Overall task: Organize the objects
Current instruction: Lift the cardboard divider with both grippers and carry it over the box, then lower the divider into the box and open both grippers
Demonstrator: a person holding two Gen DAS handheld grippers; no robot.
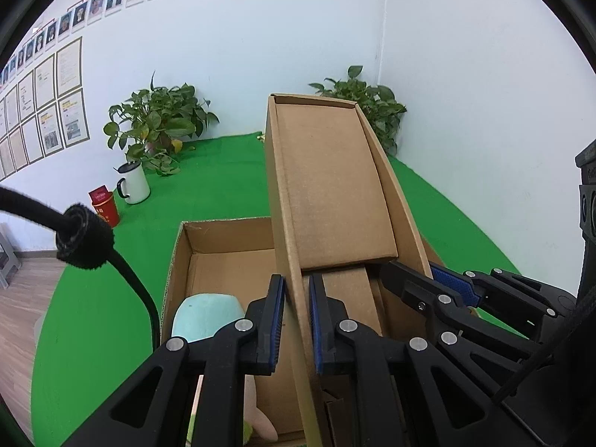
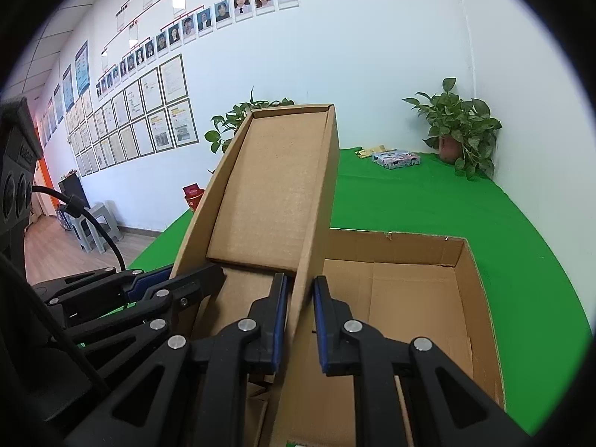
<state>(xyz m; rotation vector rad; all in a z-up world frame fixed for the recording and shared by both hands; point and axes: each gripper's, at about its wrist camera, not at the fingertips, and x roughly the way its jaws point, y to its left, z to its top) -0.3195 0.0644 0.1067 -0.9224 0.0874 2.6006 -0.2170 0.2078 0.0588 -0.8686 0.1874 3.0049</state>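
Both grippers are on the same thing: a long cardboard tray point(image 1: 327, 182), open side up, tilted w/ its far end raised over the big open carton point(image 1: 223, 246) on the green table point(image 1: 231, 171). Left gripper point(image 1: 297, 320) has its blue-padded fingers either side of the tray's left side wall, pads pressed to the cardboard, so clamped on it. Right gripper point(image 2: 301, 320) does the same on the tray's right side wall, fingers pinching that thin wall between them. Each gripper shows in the other's view, low at the near end of the tray.

The tray's near end dips down into the carton; its far end points up toward the wall. Inside the carton, near-left corner, a pale teal soft toy point(image 1: 205, 316) lies against the wall, w/ a pinkish bit and a yellow-green bit lower down, partly hidden by the left gripper. Rest of the carton floor seen from the right wrist view is bare cardboard.

On the table beyond: white mug point(image 1: 133, 182) w/ dark lid, red canister point(image 1: 105, 205) just beside it, potted plant point(image 1: 160, 123) behind both. Second potted plant point(image 2: 462, 130) in the far corner, a small printed box point(image 2: 395, 159) near it, some yellowish bits beside that, too small to tell. Wall has rows of portrait photos point(image 2: 223, 11) & framed papers point(image 2: 149, 119)
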